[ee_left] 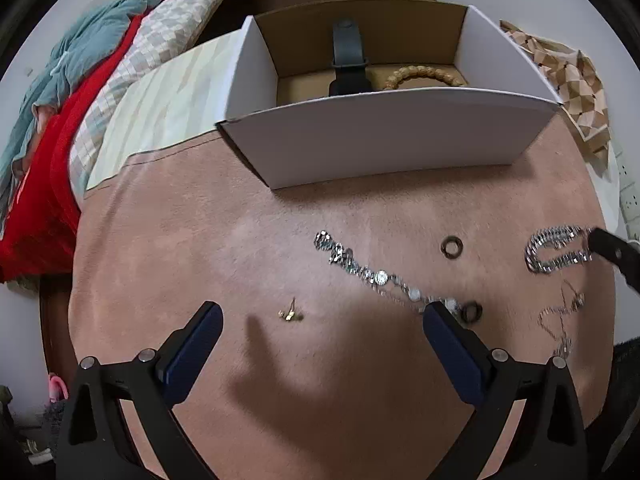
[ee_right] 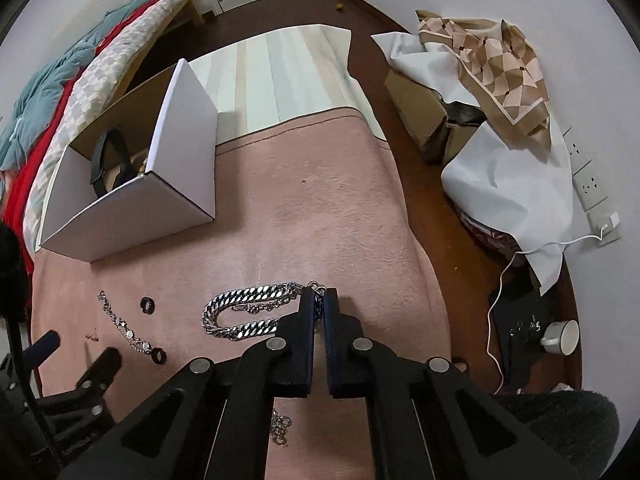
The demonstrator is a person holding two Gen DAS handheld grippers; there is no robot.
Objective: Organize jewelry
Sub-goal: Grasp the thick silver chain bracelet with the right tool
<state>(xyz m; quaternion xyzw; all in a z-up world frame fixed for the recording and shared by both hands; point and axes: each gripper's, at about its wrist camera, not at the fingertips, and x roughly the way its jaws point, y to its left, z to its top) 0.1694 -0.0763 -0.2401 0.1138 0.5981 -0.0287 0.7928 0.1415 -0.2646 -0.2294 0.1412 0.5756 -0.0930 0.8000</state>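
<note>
A thick silver chain (ee_right: 240, 312) lies in a loop on the pink cloth (ee_right: 320, 208); my right gripper (ee_right: 319, 300) is shut on its right end. The chain also shows in the left wrist view (ee_left: 554, 250). My left gripper (ee_left: 320, 316) is open and empty above the cloth. Between its fingers lies a small gold earring (ee_left: 290, 314). A sparkly bracelet (ee_left: 376, 276), two dark rings (ee_left: 451, 246) (ee_left: 472, 312) and a thin chain (ee_left: 560, 320) lie on the cloth. The white box (ee_left: 384, 140) holds a black band (ee_left: 346, 60) and a beaded bracelet (ee_left: 420, 76).
A bed with red and teal bedding (ee_left: 60, 120) is on the left. Boxes under cloths (ee_right: 492, 128), a wall socket with a white cable (ee_right: 500, 280) and a cup (ee_right: 562, 336) are on the right. A thin chain (ee_right: 280, 428) lies under my right gripper.
</note>
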